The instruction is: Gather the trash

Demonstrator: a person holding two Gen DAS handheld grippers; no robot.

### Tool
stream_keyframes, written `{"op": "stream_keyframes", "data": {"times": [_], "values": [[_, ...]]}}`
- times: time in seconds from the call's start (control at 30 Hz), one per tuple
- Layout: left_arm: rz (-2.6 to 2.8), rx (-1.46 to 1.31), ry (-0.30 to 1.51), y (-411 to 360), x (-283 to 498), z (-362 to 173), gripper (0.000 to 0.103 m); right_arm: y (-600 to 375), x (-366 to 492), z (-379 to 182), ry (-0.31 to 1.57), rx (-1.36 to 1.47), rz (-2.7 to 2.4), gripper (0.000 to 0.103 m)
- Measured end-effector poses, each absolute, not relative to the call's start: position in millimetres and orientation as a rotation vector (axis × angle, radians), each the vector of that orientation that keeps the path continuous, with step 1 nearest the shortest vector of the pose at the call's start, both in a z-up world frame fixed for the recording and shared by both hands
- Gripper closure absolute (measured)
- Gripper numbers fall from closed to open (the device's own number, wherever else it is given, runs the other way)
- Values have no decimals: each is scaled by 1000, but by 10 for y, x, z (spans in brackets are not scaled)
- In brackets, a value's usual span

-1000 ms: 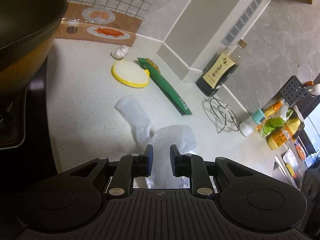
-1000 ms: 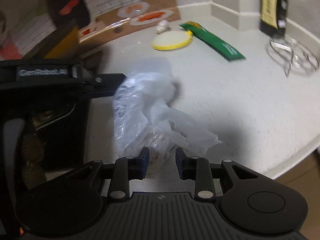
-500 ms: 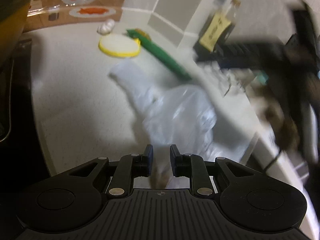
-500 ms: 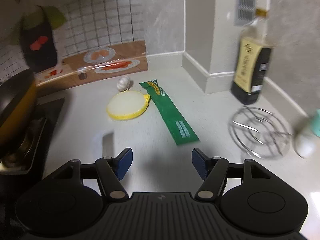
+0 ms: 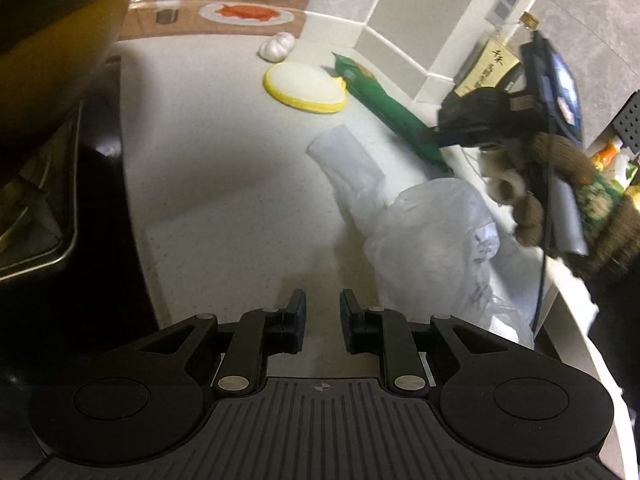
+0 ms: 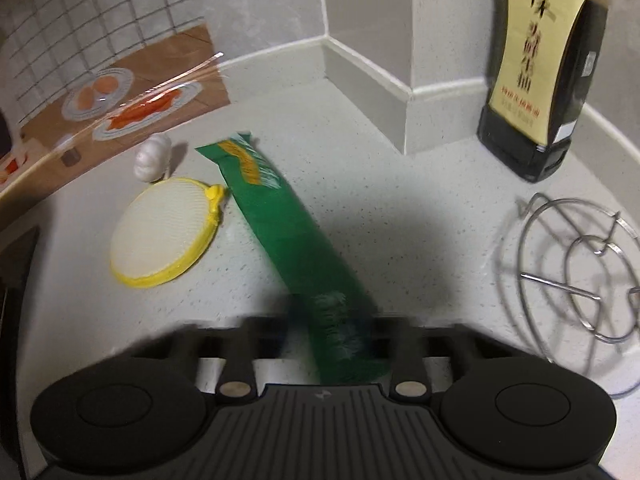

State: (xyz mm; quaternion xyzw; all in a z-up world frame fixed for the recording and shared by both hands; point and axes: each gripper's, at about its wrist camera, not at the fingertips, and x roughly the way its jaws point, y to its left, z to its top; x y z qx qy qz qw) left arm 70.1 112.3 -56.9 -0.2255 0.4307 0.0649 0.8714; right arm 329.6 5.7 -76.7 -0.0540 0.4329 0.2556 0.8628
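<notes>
Right wrist view: the right gripper (image 6: 332, 340) is reaching over the near end of a green wrapper (image 6: 296, 248) lying on the countertop (image 6: 420, 240) — its jaws are blurred, so I cannot tell their state. The left gripper (image 5: 322, 322), fingers slightly apart and empty, is hovering beside a clear plastic bag (image 5: 432, 240). Collection is seemingly just beginning — nothing looks bagged.

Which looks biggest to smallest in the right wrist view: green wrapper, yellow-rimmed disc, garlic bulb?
1. green wrapper, though its near end lies close to the camera, between the blurred right claw fingers.
2. yellow-rimmed disc.
3. garlic bulb, clearly smallest.
</notes>
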Motion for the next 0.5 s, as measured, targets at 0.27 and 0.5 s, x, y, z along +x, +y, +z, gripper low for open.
{"op": "stream_keyframes", "data": {"times": [0.27, 0.5], "values": [[60, -450, 877, 920, 762, -452, 82, -540, 2581, -535, 865, -129, 603, 96], [69, -486, 856, 996, 668, -419, 82, -1034, 2014, -641, 960, -96, 585, 96]]}}
